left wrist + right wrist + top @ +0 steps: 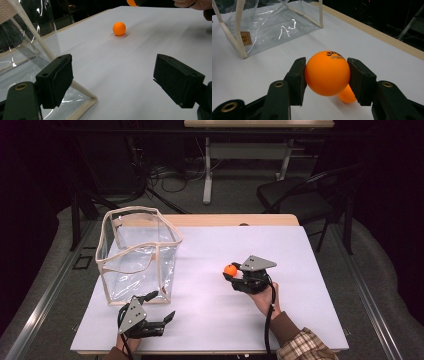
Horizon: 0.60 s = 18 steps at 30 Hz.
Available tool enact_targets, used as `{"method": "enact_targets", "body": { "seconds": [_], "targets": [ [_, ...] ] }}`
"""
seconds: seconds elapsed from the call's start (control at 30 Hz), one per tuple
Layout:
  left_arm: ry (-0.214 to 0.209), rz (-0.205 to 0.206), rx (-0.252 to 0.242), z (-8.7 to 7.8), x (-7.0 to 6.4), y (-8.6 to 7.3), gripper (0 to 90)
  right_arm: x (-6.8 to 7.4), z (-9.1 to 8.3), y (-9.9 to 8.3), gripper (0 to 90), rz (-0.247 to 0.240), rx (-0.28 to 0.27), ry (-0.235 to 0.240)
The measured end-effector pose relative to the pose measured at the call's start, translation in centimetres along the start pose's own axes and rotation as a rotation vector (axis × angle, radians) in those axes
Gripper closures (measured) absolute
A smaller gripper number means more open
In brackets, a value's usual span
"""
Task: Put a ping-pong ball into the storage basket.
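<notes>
My right gripper is shut on an orange ball a little above the middle of the white table cover. In the right gripper view the printed ball sits squeezed between both jaws. A second orange ball lies on the table just under and behind it. The left gripper view shows that second ball resting alone on the table. My left gripper stands open near the front left edge, with nothing between its jaws, beside a clear bag with beige trim.
The clear bag stands upright with its top open, close to the left jaw of my left gripper. The table's wooden far edge runs behind it. A black chair stands beyond the table.
</notes>
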<state>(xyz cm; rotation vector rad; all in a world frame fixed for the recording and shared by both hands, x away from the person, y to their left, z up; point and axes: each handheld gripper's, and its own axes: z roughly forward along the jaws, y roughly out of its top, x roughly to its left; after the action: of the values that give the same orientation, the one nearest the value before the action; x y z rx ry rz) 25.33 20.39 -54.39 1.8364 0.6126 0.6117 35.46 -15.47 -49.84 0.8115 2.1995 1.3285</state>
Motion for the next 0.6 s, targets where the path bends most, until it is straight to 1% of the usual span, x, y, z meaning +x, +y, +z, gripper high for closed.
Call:
{"method": "enact_targets", "body": {
  "seconds": [0.4,0.6],
  "targets": [
    [0.001,-0.001,0.002,0.0,0.0,0.0,15.9,0.1,0.8,0.6,51.2,-0.001,-0.008,0.008],
    [0.000,0.000,-0.001,0.0,0.0,0.0,15.9,0.1,1.0,1.4,51.2,-0.009,-0.021,0.011]
  ]
}}
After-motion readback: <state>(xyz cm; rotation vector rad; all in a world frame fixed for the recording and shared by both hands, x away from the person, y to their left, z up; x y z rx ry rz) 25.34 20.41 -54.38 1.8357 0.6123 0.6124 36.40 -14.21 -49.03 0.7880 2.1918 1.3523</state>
